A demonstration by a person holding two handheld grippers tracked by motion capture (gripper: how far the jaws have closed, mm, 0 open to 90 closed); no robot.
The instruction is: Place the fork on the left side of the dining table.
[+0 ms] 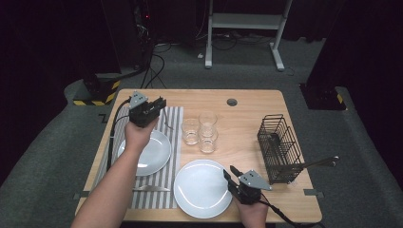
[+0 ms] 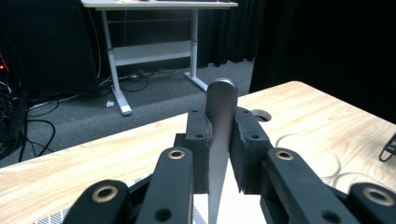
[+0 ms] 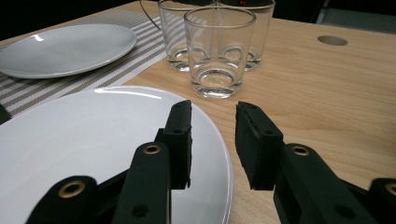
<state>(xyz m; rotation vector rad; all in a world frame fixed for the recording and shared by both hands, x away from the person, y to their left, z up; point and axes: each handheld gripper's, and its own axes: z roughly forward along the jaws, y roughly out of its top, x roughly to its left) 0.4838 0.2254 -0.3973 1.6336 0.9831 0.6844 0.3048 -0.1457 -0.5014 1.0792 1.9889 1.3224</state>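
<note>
My left gripper [image 1: 159, 103] [image 2: 220, 123] is raised over the far end of the striped placemat [image 1: 174, 118] and is shut on a metal piece of cutlery [image 2: 221, 107]. Its rounded handle end sticks out beyond the pads; the other end is hidden. My right gripper [image 1: 229, 172] [image 3: 212, 116] hovers low over the right rim of the near white plate [image 1: 202, 190] [image 3: 70, 154], open, with nothing between the jaws. A second white plate [image 1: 154, 152] [image 3: 65, 46] lies on the placemat under my left forearm.
Three empty glasses [image 1: 199, 130] [image 3: 218, 51] stand clustered mid-table, straight ahead of the right gripper. A black wire cutlery basket [image 1: 280, 147] stands at the right, a metal utensil [image 1: 323, 162] poking out of it. A knife [image 1: 152, 188] lies on the placemat's near end.
</note>
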